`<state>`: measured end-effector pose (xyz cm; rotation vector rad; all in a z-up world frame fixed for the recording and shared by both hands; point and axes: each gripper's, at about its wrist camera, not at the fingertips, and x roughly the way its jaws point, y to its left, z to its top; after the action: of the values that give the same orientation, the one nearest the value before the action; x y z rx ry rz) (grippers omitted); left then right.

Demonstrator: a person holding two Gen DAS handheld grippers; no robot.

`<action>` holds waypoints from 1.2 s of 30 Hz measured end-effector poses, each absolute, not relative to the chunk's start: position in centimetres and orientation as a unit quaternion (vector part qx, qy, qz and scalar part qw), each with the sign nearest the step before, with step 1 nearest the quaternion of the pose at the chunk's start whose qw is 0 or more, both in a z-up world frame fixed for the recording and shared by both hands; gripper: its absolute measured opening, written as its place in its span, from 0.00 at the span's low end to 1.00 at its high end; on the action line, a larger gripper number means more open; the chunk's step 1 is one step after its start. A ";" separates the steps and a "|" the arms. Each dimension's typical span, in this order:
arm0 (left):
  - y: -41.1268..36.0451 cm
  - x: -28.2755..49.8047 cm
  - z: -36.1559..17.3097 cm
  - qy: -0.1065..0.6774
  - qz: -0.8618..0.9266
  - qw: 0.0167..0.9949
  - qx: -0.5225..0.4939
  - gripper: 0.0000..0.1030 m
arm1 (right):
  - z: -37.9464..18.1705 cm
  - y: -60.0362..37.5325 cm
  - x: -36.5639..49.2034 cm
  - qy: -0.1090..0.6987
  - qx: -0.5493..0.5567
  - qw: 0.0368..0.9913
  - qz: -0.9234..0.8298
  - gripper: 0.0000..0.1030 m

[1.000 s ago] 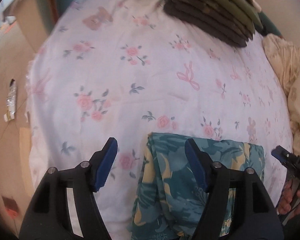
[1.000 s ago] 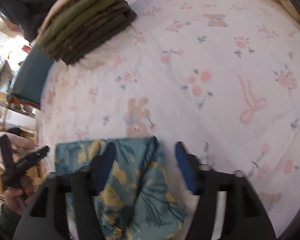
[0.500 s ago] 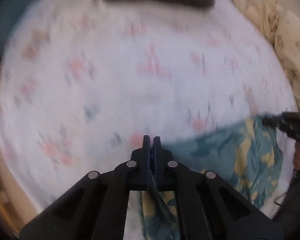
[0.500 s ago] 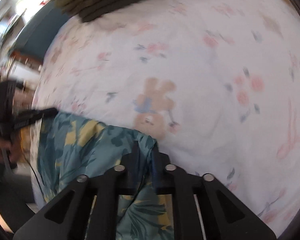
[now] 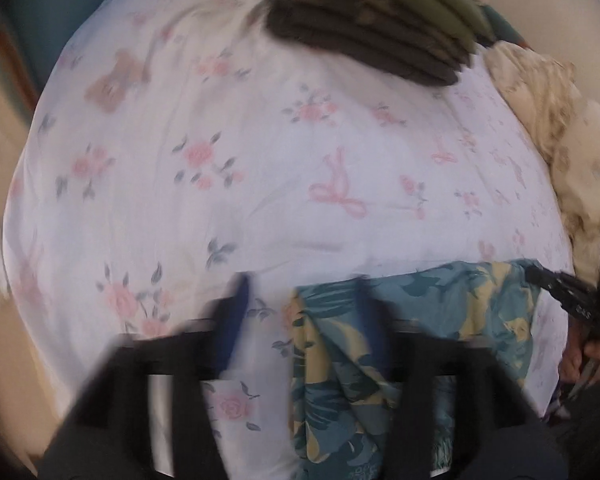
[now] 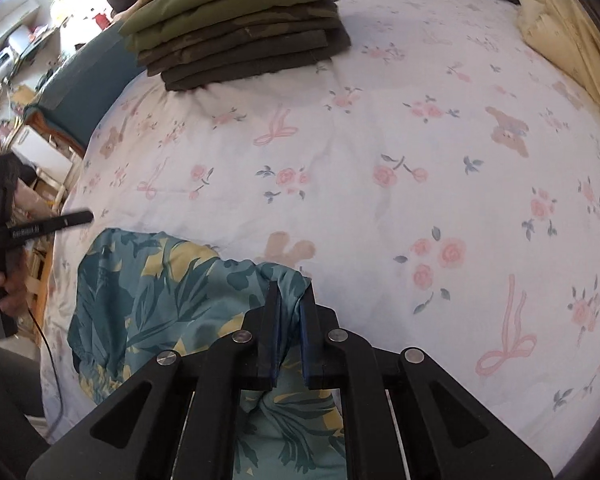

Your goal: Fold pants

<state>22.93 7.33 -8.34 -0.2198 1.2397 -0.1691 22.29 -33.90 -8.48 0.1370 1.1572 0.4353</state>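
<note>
Teal floral pants point(image 5: 440, 308) lie folded on the flowered bed sheet point(image 5: 260, 160), near its front edge. My left gripper point(image 5: 302, 284) is blurred and its jaws are opening. The pants' left edge sits between the fingers and the pads do not press it. In the right wrist view my right gripper point(image 6: 290, 284) is shut on a bunched corner of the pants point(image 6: 160, 288). In the left wrist view, that right gripper point(image 5: 540, 276) shows at the pants' far right corner. The left gripper point(image 6: 80, 218) shows edge-on at the left of the right wrist view.
A stack of folded olive and dark garments point(image 6: 240, 32) sits at the back of the bed. A beige blanket point(image 5: 560, 140) is heaped along the right side. A hand point(image 6: 4, 280) holds the left gripper's handle. Furniture and clutter stand beyond the bed's left edge.
A second ago both grippers stood open over the pants' edge, then both shut on the fabric. Now the left jaws have parted again while the right keeps its grip.
</note>
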 end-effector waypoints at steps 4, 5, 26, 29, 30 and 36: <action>6.2 23.0 -10.7 0.601 -0.082 0.790 -0.091 0.54 | -8.9 -33.8 22.3 0.546 0.065 0.811 0.200 0.07; 5.6 23.1 -11.1 0.602 -0.081 0.790 -0.078 0.54 | -9.0 -33.9 22.3 0.547 0.065 0.810 0.200 0.07; 1.9 20.1 -3.1 0.464 -0.220 0.855 0.063 0.03 | -4.8 -35.3 18.4 0.493 -0.010 0.834 0.250 0.07; 2.1 17.8 -2.6 0.456 -0.250 0.850 0.087 0.03 | -3.6 -35.2 15.7 0.477 -0.028 0.839 0.262 0.06; 2.1 17.0 -2.4 0.451 -0.257 0.850 0.092 0.03 | -3.1 -35.1 14.8 0.469 -0.036 0.842 0.265 0.06; 1.1 12.3 -2.4 0.443 -0.299 0.823 0.194 0.03 | -2.6 -32.9 9.1 0.468 -0.132 0.827 0.281 0.05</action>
<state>12.30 1.07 -2.43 0.4118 0.9416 -0.6358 9.14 -32.86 -2.59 -0.2807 0.9940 0.5964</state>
